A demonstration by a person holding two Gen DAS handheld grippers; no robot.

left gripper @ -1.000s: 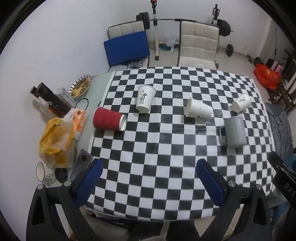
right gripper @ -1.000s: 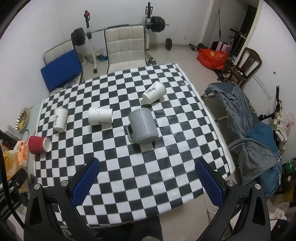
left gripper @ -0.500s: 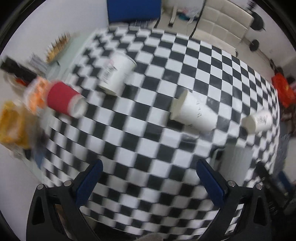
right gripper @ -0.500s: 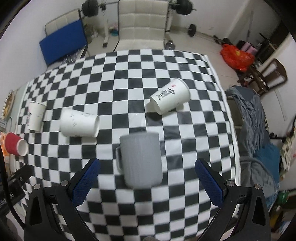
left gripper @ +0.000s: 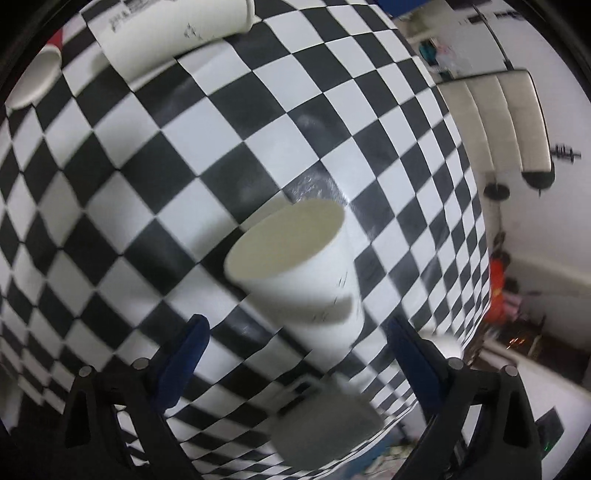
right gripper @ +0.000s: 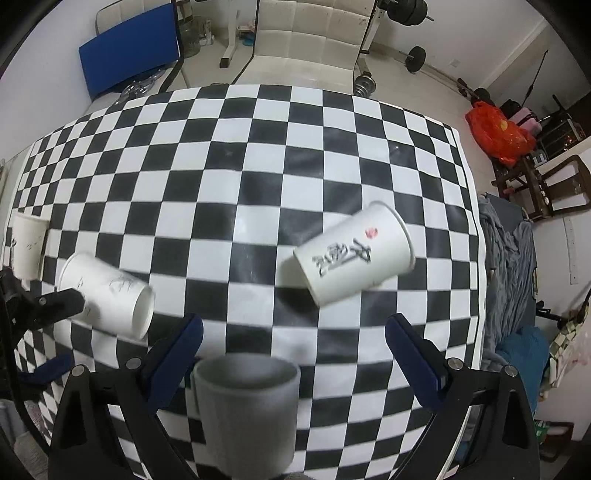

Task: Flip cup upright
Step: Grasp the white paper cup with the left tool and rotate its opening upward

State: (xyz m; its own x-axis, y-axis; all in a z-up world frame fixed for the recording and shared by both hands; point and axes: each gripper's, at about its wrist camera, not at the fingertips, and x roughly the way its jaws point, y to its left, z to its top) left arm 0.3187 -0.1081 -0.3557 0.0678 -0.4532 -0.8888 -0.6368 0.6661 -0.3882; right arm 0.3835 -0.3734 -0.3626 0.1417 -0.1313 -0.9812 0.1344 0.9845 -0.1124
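A white paper cup point(left gripper: 306, 280) lies on its side on the checkered tablecloth point(left gripper: 155, 155), its base toward the camera. My left gripper point(left gripper: 295, 343) is open just before it, fingers either side and apart from it. In the right wrist view this cup point(right gripper: 110, 295) lies at the left, with a left gripper finger point(right gripper: 55, 306) beside it. A grey mug point(right gripper: 245, 402) stands upside down between the open fingers of my right gripper point(right gripper: 293, 339). A white cup with black characters point(right gripper: 354, 254) lies on its side beyond.
Another white cup point(left gripper: 173, 33) and a red cup point(left gripper: 33, 77) lie at the top left in the left wrist view. The grey mug point(left gripper: 325, 424) sits near the table's edge. Chairs point(right gripper: 306, 40), weights and a red bag point(right gripper: 498, 133) stand beyond the table.
Both grippers have moved down and forward. The left one closed in on the lying white cup and rolled. The right one closed in on the grey mug.
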